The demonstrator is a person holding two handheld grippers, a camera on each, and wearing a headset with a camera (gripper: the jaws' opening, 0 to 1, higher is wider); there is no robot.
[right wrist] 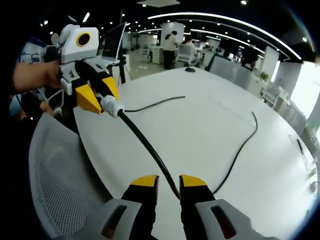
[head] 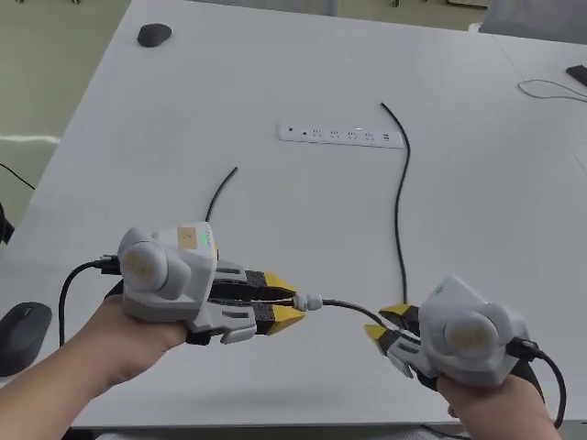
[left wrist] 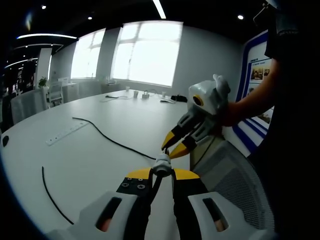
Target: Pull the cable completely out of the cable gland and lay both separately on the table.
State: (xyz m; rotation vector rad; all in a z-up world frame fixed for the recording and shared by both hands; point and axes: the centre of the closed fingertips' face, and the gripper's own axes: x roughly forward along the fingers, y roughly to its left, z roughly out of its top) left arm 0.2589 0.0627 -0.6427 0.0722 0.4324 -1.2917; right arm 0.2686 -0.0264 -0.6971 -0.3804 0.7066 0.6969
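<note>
A white cable gland point(head: 308, 301) sits at the tip of my left gripper point(head: 286, 305), which is shut on it just above the table's near edge. The black cable point(head: 348, 306) leaves the gland and runs right into my right gripper point(head: 385, 323), which is shut on it, then continues up the table point(head: 401, 202). In the left gripper view the gland point(left wrist: 161, 164) sits between the yellow tips point(left wrist: 161, 173), with the right gripper point(left wrist: 177, 143) facing it. From the right gripper view the cable point(right wrist: 148, 148) stretches from my jaws point(right wrist: 169, 183) to the gland point(right wrist: 111, 106).
A white power strip point(head: 341, 136) lies mid-table, and a short loose black cable point(head: 221, 192) lies left of centre. One dark mouse point(head: 154, 35) is far back left, another point(head: 22, 334) at the near left edge. A grey mesh chair point(right wrist: 55, 185) stands below the table edge.
</note>
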